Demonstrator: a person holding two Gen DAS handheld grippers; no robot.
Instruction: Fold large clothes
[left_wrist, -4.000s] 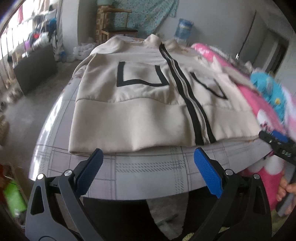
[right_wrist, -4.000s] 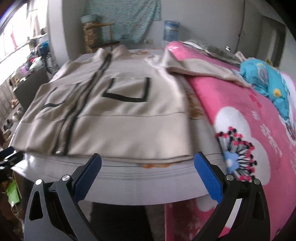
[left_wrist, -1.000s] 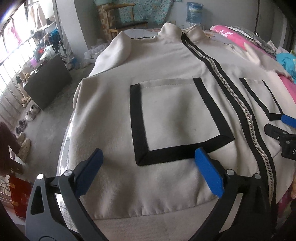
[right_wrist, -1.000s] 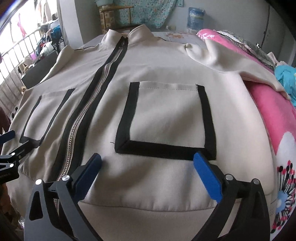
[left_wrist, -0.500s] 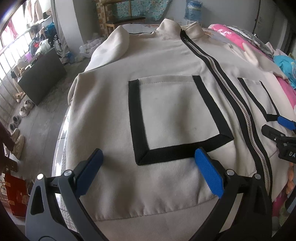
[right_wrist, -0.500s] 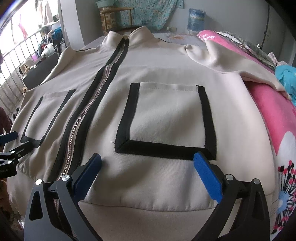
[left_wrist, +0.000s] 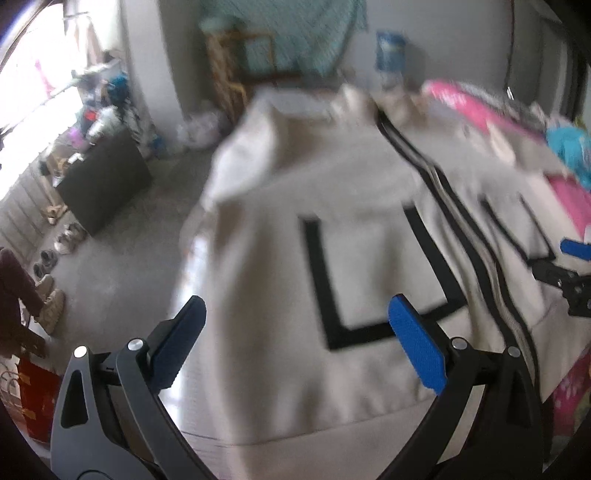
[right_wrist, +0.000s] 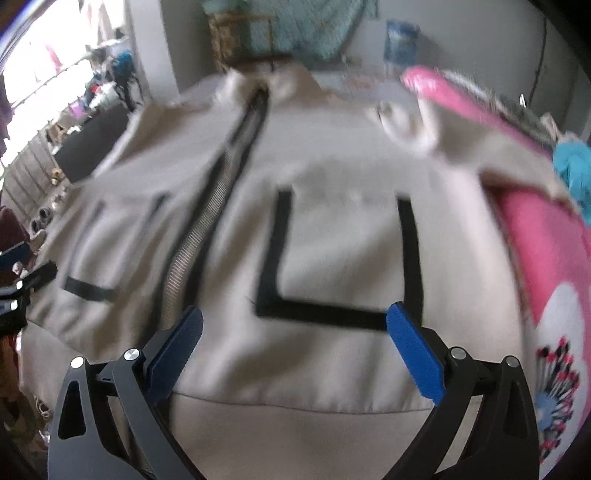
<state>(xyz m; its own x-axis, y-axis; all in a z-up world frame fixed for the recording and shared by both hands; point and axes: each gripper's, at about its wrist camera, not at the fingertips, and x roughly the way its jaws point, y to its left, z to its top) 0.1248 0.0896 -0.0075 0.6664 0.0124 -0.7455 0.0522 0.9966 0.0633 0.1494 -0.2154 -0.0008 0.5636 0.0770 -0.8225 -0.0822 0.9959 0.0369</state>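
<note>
A large beige zip jacket (left_wrist: 277, 258) (right_wrist: 332, 236) with black-trimmed pockets and a black-edged front zipper lies spread flat, front up, collar at the far end. My left gripper (left_wrist: 295, 325) hovers open over the jacket's left pocket area, near its left edge. My right gripper (right_wrist: 295, 332) hangs open above the lower edge of the right pocket, and its blue tip also shows at the right border of the left wrist view (left_wrist: 574, 249). Nothing is between either pair of fingers. Both views are blurred by motion.
A pink flowered blanket (right_wrist: 546, 258) lies along the jacket's right side, with a turquoise cloth (right_wrist: 572, 166) on it. Left of the table are the floor, a dark box (left_wrist: 103, 184) and shoes (left_wrist: 48, 291). A wooden chair (left_wrist: 229, 66) stands beyond.
The left wrist view has swung left and back, so more floor and the jacket's left edge show. The right wrist view has pulled back slightly. Both grippers stay open and hold nothing.
</note>
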